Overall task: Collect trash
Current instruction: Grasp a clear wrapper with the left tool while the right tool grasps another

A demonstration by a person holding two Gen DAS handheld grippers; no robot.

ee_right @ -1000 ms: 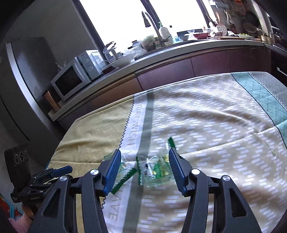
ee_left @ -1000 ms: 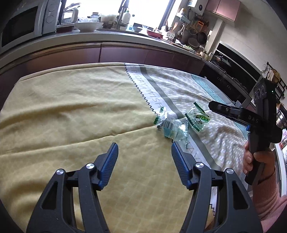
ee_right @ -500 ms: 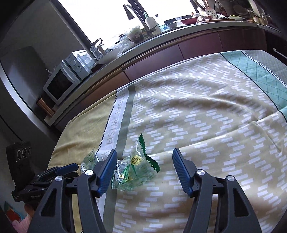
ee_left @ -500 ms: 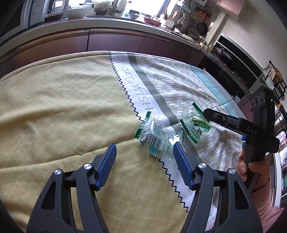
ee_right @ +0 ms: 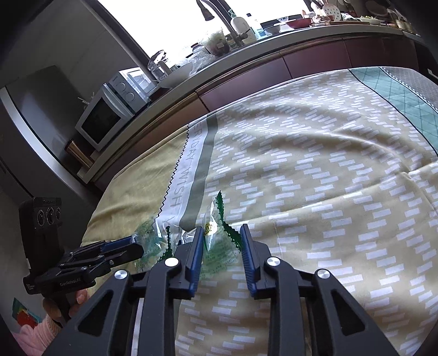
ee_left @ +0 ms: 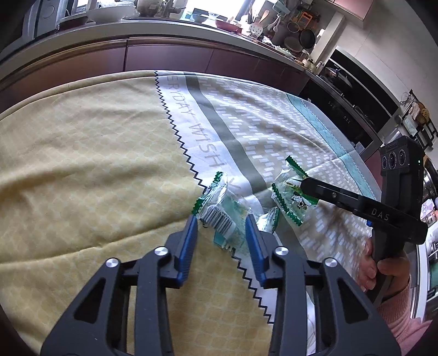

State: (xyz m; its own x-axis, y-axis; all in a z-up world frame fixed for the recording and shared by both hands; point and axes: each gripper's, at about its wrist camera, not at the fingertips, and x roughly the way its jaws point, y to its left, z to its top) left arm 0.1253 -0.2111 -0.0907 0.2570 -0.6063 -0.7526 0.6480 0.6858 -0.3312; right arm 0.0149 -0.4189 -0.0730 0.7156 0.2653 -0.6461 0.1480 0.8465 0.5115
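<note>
Tablecloth [ee_left: 82,153] under crumpled wrappers [ee_left: 227,216]

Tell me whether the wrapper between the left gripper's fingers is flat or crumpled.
Crumpled: the clear green-edged wrapper bunches in folds on the tablecloth, between the closing left gripper.

Two wrappers lay close together on the cloth [ee_left: 82,153] that covered the desk, near its front edge. The left wrapper [ee_left: 219,216] sat across the zigzag seam, with the left tongs [ee_left: 220,228] straddling its near end, jaws closing with the wrapper between them. The right wrapper [ee_left: 287,197] lay just beside it, on the far side of the printed band, and the right tongs [ee_right: 222,241] came in over it from the right, jaws closing with the wrapper between them. Behind the desk ran a counter [ee_left: 164,30] along the wall, carrying a microwave [ee_right: 104,117] at its left end and a tap [ee_right: 219,13] further right.
</note>
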